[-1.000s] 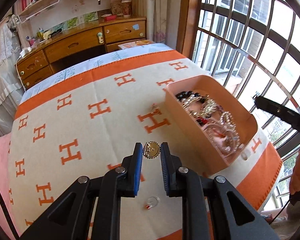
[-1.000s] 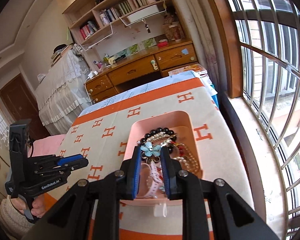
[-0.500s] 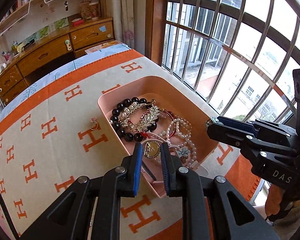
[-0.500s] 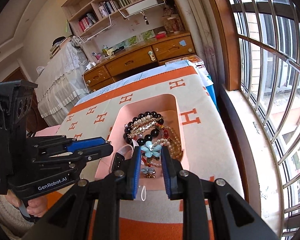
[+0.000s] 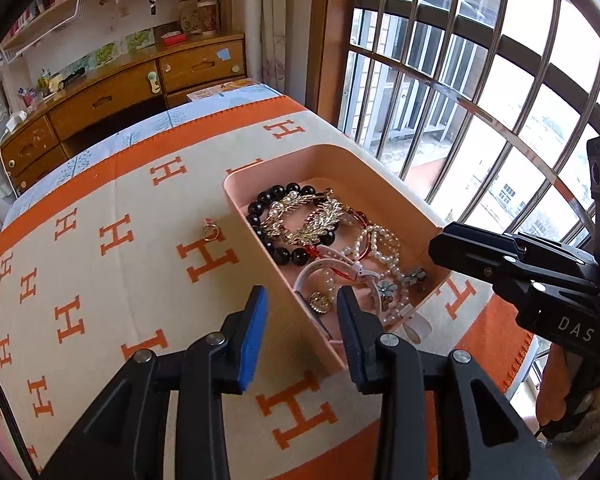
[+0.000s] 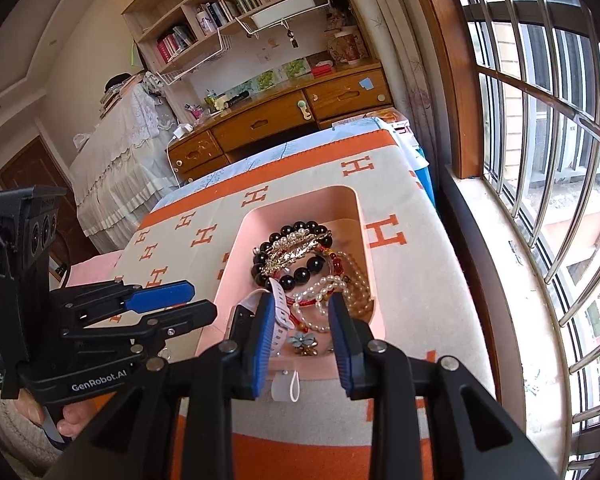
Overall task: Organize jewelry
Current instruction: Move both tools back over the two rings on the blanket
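Your left hand-held gripper (image 5: 302,314) hangs over the near corner of the pink plastic box (image 5: 384,164), its blue-padded jaws having just been opening — they now stand apart with nothing pressed between them, and the small round gold brooch (image 5: 320,302) lies loose on the box floor below the gap. Your right hand-held gripper (image 6: 298,322) sits over the near end of the same box; its jaws have also just been opening and grip nothing, with the blue enamel flower piece (image 6: 305,342) resting in the box beneath them. The box is a smooth, rounded-corner rectangle standing on a woven cream blanket (image 5: 112,280) patterned with orange H shapes and an orange border. Inside it the jewelry is heaped together: a bracelet of glossy black round beads (image 5: 276,196), a gold leaf-shaped brooch (image 5: 320,216) set with small pearls, strands of white pearls (image 5: 380,240), a thin red cord, and a pale pink watch strap (image 6: 280,304) curling along the near left wall. A gold ring (image 5: 211,232) with a small red stone lies alone on the blanket just left of the box, apart from its wall. A small white tag (image 6: 286,386) on a loop of string hangs outside the box's near wall.
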The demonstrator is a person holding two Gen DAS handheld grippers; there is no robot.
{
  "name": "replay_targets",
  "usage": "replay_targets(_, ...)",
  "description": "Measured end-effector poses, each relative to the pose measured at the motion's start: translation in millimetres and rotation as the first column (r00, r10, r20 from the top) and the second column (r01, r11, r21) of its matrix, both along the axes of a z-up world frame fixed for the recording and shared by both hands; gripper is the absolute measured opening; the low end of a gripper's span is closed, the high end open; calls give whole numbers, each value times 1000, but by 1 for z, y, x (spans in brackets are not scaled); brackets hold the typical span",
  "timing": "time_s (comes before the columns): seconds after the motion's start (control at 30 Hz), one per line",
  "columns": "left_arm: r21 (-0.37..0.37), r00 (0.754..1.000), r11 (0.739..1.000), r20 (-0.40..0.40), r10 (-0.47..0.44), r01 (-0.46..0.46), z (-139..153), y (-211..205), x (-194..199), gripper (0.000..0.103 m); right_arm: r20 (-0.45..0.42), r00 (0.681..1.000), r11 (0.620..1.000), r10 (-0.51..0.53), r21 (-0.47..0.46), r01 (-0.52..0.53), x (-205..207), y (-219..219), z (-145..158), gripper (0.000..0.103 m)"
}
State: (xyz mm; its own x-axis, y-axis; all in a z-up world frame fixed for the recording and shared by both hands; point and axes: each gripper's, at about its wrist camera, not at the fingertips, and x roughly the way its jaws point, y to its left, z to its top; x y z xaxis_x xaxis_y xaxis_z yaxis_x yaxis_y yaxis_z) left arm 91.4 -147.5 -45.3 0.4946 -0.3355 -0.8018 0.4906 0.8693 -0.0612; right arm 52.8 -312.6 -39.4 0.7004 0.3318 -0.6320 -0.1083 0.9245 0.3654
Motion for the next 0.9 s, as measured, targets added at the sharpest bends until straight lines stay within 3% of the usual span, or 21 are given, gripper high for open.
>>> replay_targets(0.1,-16,999,999,0,44,-44,1,20,-4,46,-3,1000,1000,17,-7,-17,0,6,1,28)
replay_targets(0.6,-31,969,970,45,244,-243,16,115,-29,46,-1,995,995,97,-6,-97,5,45,16,28)
replay_targets(0.9,-34,954,954,23,298,-297,5,143,-30,47,-104,982,981,154,132,-140,46,90,21,28)
